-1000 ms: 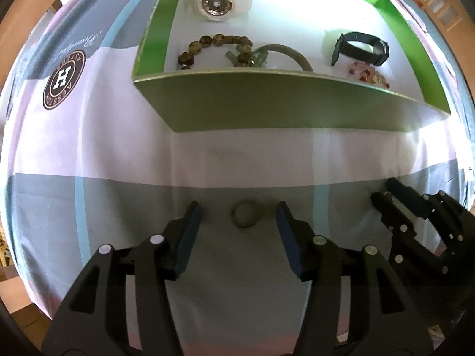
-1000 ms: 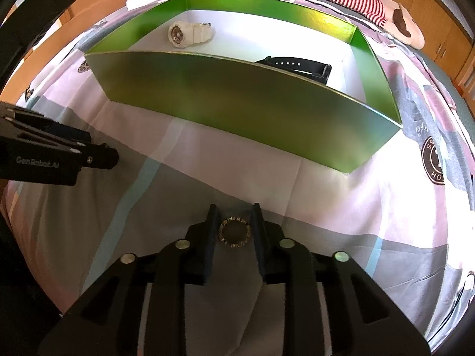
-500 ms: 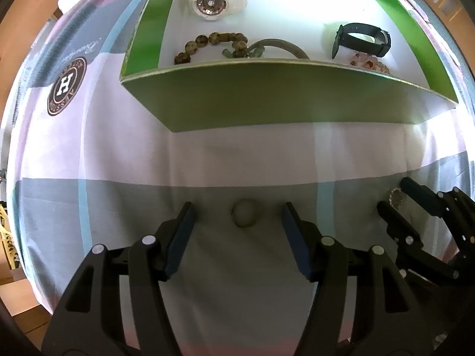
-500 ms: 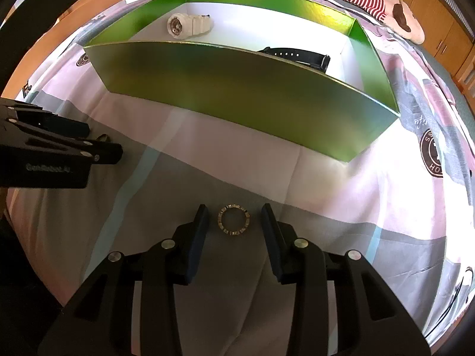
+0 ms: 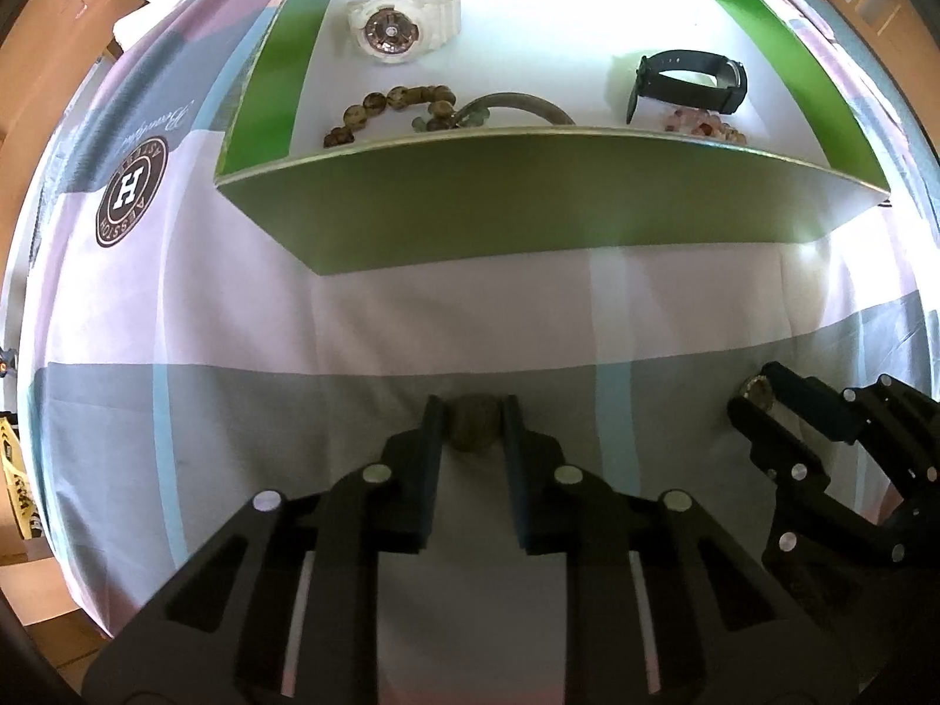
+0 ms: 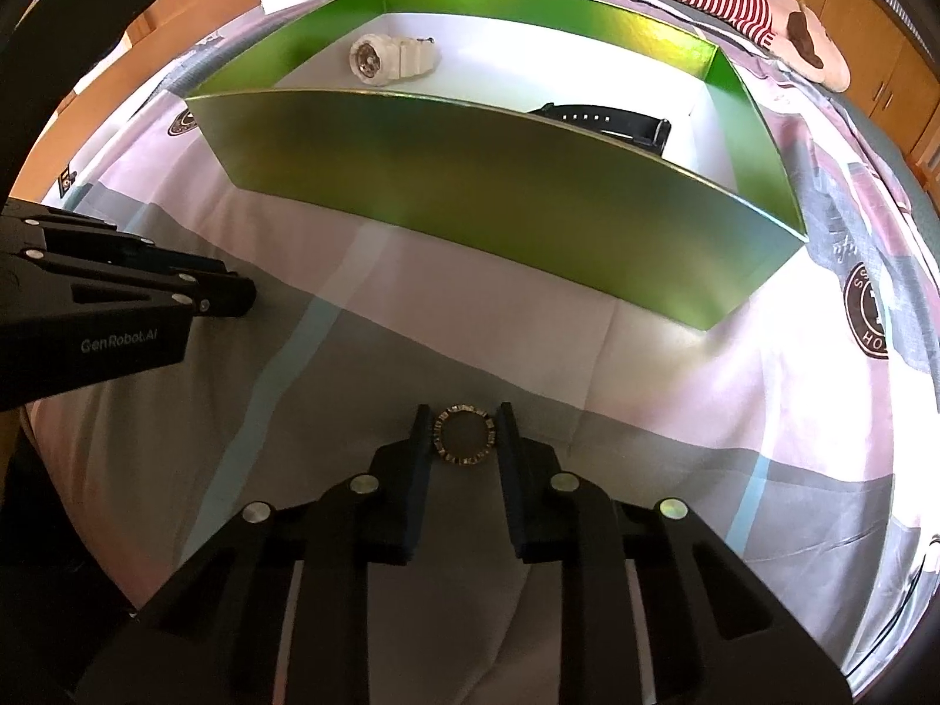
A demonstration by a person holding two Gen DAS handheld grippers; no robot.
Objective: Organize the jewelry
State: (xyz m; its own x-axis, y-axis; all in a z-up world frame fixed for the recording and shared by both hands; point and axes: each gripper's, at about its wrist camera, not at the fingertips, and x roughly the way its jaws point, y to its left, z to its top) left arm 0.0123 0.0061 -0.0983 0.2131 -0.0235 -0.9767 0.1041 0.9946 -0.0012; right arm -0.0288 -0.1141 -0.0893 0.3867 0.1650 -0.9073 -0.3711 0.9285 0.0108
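Gripping bead [image 5: 473, 425] & ring [image 6: 463, 433], both near box wall [image 6: 499, 194].

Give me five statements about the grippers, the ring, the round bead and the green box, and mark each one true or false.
1. The right gripper has its fingers closed against the ring. True.
2. The left gripper stands wide open with nothing between its fingers. False: its fingers are closed on the round bead.
3. The white watch lies on the bedspread outside the green box. False: it lies inside the box, toward the far wall.
4. A black watch is also inside the box. True.
5. The ring is already in the box. False: it is at the bedspread, in front of the box's near wall.
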